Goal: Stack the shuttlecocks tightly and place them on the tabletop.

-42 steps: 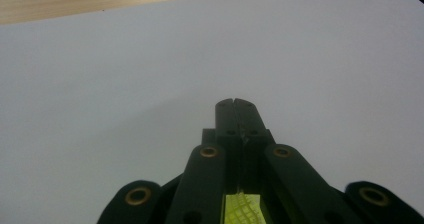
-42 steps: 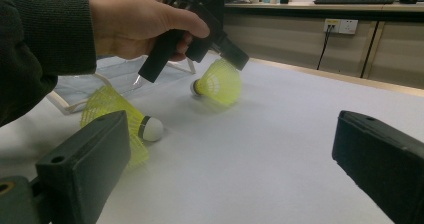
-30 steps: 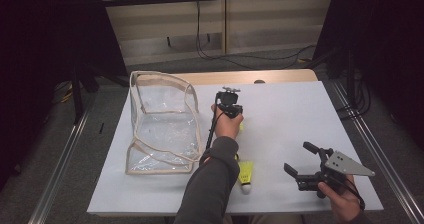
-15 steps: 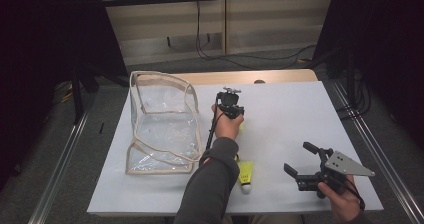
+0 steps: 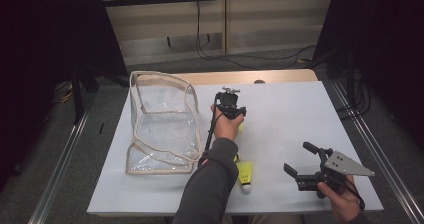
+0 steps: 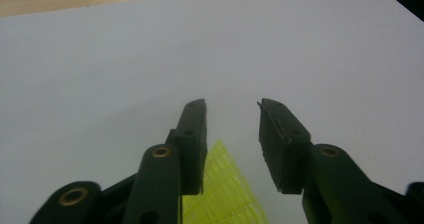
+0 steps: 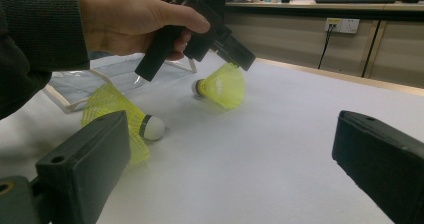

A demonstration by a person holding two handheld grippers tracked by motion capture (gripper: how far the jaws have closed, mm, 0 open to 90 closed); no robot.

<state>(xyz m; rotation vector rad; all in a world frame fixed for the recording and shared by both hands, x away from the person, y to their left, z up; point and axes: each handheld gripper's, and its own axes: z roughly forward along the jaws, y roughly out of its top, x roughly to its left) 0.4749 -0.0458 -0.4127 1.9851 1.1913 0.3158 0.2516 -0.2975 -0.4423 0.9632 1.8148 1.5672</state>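
Now your left gripper (image 6: 231, 129) sits over the white table (image 5: 300, 114) with its jaws parted, and they have just been opening; the yellow mesh skirt of a shuttlecock (image 6: 225, 194) lies below and a little behind the tips, and nothing is pinched, so call that one released. From the right gripper view you can see the same shuttlecock (image 7: 221, 86) lying on its side under that gripper (image 7: 239, 59), cork tip pointing toward the clear bag (image 5: 162, 121), skirt just under the black tips; whether they brush it I can't tell. Your right gripper (image 5: 304, 159) waits near the front right corner of the table, jaws spread wide and empty, well apart from everything. A second shuttlecock (image 5: 245, 175) lies at the front edge beside your left sleeve (image 5: 210, 189), white cork toward you. The bag stands open at the left of the table, near your left hand (image 5: 227, 125). About handling, as I judge it: these birdies look feather-light and will skid or roll on that smooth surface at the slightest nudge. That plastic skirt is springy and will crush if you clamp hard, so take it gently across the skirt close to the cork, or on the cork itself, where it's firm though rounded and a bit slippery. Come down slowly and square.
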